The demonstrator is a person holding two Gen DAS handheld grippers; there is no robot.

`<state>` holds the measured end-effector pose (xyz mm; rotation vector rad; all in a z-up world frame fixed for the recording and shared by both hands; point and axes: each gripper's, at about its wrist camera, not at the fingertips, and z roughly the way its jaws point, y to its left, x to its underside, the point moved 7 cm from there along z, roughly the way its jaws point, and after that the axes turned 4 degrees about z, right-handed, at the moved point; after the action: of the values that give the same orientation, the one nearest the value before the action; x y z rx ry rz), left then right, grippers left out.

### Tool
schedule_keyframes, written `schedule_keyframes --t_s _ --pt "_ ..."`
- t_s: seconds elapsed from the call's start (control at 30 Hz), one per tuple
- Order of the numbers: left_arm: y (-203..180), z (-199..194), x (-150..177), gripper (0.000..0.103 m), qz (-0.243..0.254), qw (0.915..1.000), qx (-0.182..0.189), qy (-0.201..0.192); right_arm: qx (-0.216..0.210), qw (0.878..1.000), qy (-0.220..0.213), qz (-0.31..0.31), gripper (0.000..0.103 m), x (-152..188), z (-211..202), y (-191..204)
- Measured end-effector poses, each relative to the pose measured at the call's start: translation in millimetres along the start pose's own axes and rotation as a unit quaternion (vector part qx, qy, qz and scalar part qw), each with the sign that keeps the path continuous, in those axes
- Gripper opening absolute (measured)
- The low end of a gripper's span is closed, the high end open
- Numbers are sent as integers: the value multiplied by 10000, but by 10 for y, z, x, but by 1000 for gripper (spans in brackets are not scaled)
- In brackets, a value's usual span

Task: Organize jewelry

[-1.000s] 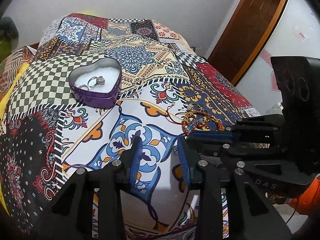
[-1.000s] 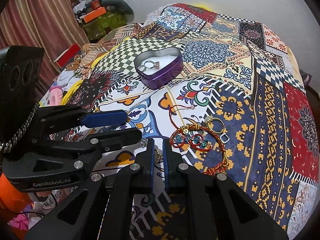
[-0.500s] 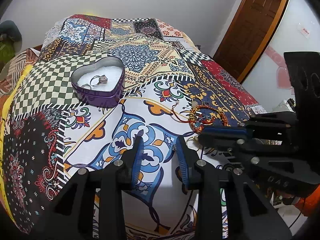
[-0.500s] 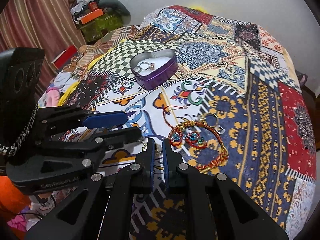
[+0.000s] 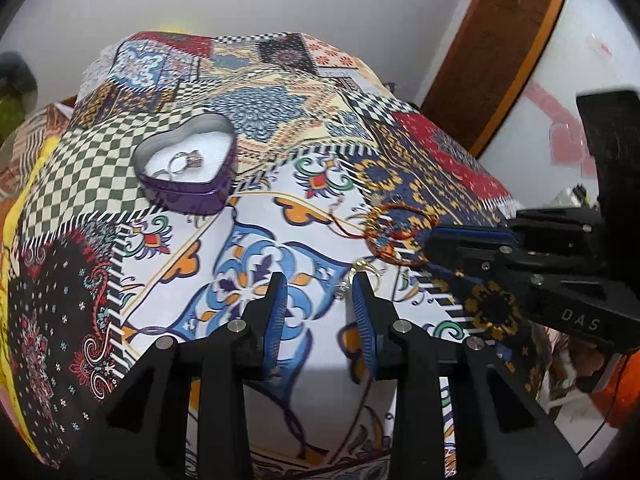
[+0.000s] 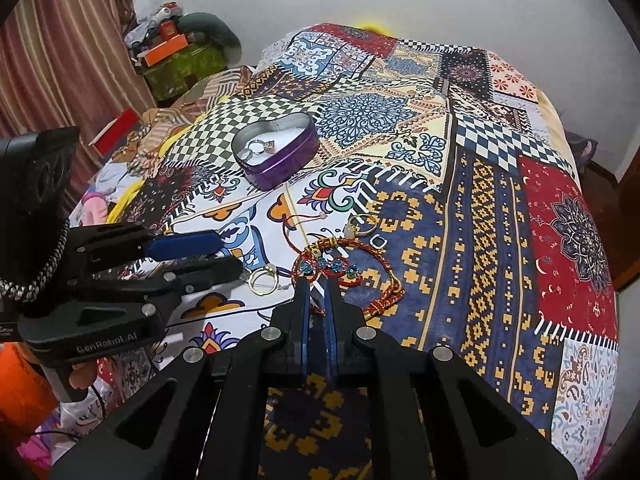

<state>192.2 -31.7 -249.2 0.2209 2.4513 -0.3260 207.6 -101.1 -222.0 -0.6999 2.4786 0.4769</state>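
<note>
A purple heart-shaped tin (image 5: 188, 168) with two silver rings on white padding sits on the patterned bedspread; it also shows in the right wrist view (image 6: 276, 152). A red beaded bracelet (image 6: 340, 268) lies just beyond my right gripper (image 6: 316, 286), whose jaws are nearly closed and hold nothing. A gold ring (image 6: 262, 278) lies beside my left gripper's fingertips (image 6: 228, 266). Another gold ring (image 6: 362, 224) and a small silver ring (image 6: 378, 241) lie past the bracelet. My left gripper (image 5: 320, 280) is open, the gold ring (image 5: 362, 272) at its right fingertip.
The patchwork bedspread (image 6: 480, 200) drops away at the near and right edges. A wooden door (image 5: 500, 40) stands right of the bed. Cluttered boxes and a curtain (image 6: 168, 44) stand at the left.
Both grippers have drawn back toward the near edge of the bed. The right gripper now sits behind the bracelet and the left beside the gold ring. Jaw openings are unchanged.
</note>
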Motion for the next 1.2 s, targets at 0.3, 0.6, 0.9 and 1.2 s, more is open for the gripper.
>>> schedule_keyframes --t_s 0.3,0.6,0.9,1.2 --pt "-150 70 -16 9 299 9995 -108 -49 -151 9995 152 221 7 53 9 -62" --pt "-128 -242 -78 9 236 9992 -81 -297 -252 9993 108 263 11 20 -13 -27" --pt "21 -335 45 8 74 9995 -220 -225 -294 9995 -65 -28 31 -41 -24 166" --pt "249 -296 272 9 -283 9991 -321 -51 -340 9990 40 -298 31 -122 158 331"
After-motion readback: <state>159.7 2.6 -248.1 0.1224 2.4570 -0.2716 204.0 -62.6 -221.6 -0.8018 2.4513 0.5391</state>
